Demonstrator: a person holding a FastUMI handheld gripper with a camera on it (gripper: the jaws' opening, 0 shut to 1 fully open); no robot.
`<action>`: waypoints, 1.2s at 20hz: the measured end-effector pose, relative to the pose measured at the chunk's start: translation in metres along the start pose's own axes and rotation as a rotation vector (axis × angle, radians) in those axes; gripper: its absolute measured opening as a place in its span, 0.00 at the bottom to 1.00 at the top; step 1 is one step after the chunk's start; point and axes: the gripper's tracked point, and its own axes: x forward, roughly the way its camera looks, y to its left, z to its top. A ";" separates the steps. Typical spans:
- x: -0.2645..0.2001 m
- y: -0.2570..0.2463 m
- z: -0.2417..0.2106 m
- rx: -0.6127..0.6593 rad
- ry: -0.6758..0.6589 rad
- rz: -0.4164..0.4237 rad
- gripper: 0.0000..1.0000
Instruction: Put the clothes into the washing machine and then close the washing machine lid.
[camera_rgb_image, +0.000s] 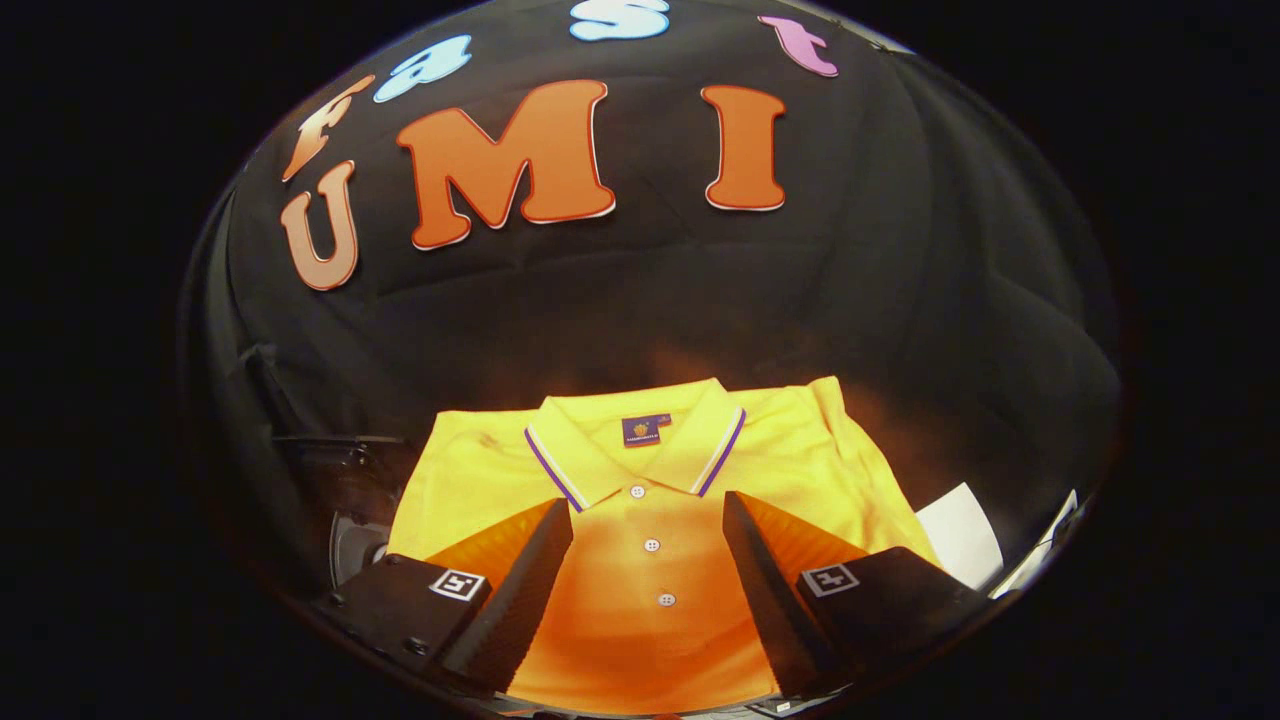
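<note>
Shirt (640, 520): a yellow polo, folded flat, collar away from the gripper, button placket running straight down toward it.
Collar (635, 450): striped trim at its edges, a small dark label inside the neck; it lies beyond the fingertips.
Gripper (648, 505): released, fingers spread wide with nothing pressed between them.
Fingers (520, 590): one to each side of the placket, both over the shirt's chest; whether the tips touch the cloth I cannot tell.
Key relation: the shirt lies directly ahead of and under the gripper, its long axis from collar to hem in line with the fingers, so the placket sits midway in the gap.
Buttons (652, 545): three show in a row between the fingers, marking that centre line.
Surroundings: a dark object (345, 480) sits beside the shirt's left shoulder, too dim to name; white sheets (965, 535) lie past its right edge.
Step in hand: by my judgement, lining up for the first pick of the shirt; nothing is grasped yet.
Next move calls for: lowering onto the chest and pinching a fold of cloth near the placket, as the flat fabric offers no edge between the fingers.
Risk: thin cloth may slip out, or only the top layer may lift and the fold come undone.
Progress: early; loading and lid closing both remain.
</note>
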 end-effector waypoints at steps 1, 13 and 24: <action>0.006 -0.001 -0.006 -0.002 0.025 -0.001 0.99; 0.023 -0.005 -0.033 -0.063 0.163 -0.037 0.99; 0.026 0.000 -0.034 -0.084 0.303 -0.031 0.85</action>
